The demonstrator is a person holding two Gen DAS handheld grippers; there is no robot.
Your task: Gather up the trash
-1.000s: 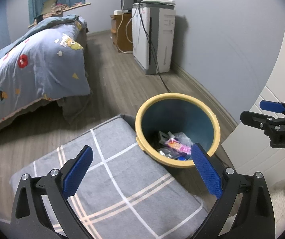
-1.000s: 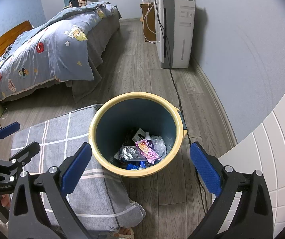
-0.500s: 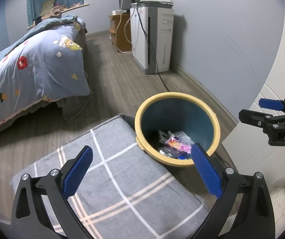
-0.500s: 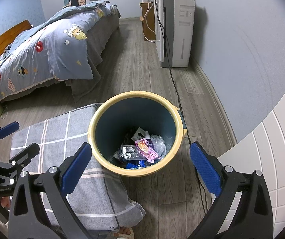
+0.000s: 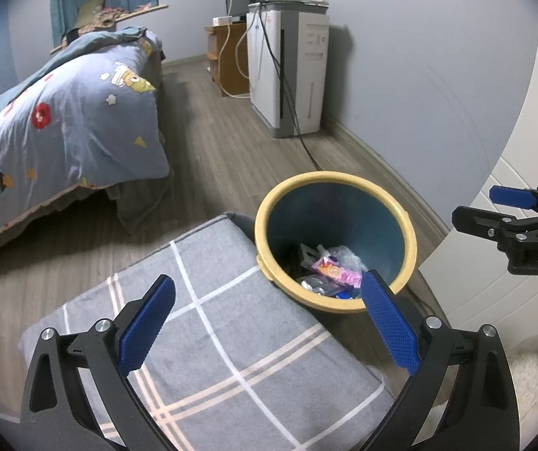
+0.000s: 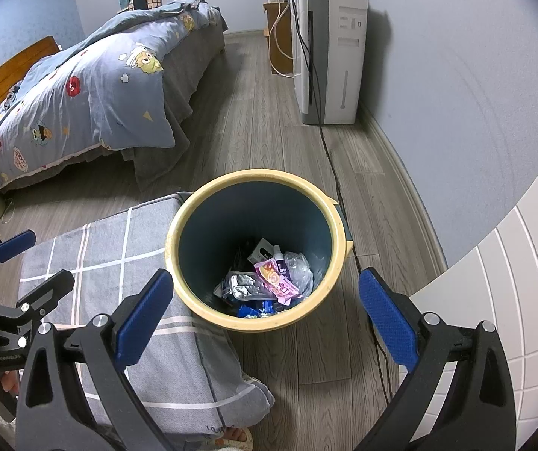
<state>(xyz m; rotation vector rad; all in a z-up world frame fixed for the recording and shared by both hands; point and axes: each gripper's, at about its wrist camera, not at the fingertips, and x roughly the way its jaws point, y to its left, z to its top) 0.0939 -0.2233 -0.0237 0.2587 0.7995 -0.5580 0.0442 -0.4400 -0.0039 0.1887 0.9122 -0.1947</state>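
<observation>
We're hovering over bin (image 6: 255, 251), trash (image 6: 269, 280) inside; left gripper (image 5: 267, 315), right gripper (image 6: 261, 310) fingers released, empty. Next: finding remaining litter.

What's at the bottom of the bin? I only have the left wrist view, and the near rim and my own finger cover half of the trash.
Observer: From the right wrist view, a crumpled silver foil wrapper lies left of the pink wrapper, with blue scraps nearer the camera.
Operator: Is anything lying on the floor on the far side of the bin, near the white wall?
Observer: Only a black cable, running along the floor past the bin on that side.
Operator: Is the right gripper holding anything?
Observer: No. The right gripper is open and empty, above the bin's near rim.
</observation>
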